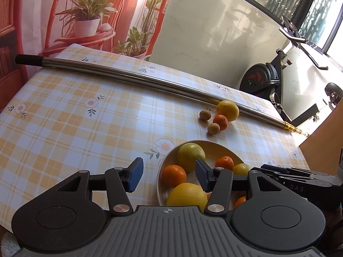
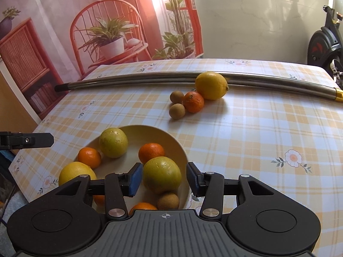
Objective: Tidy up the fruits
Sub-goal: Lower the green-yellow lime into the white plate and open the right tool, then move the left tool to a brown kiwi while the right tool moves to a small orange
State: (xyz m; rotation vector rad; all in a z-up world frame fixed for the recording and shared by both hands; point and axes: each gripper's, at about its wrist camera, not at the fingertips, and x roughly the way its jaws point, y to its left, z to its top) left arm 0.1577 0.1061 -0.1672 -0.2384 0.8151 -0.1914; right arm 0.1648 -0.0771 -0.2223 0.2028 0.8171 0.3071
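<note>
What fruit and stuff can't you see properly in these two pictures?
- Right wrist view: the bowl has oranges low down, one half hidden by the right gripper body.
- Left wrist view: the left gripper linkage covers an orange in the bowl.
- Right wrist view: the metal pole runs off the right edge.

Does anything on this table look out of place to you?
Yes: a long metal pole lies across the tablecloth among fruit, with a lemon right against it. Four fruits sit outside the bowl.
</note>
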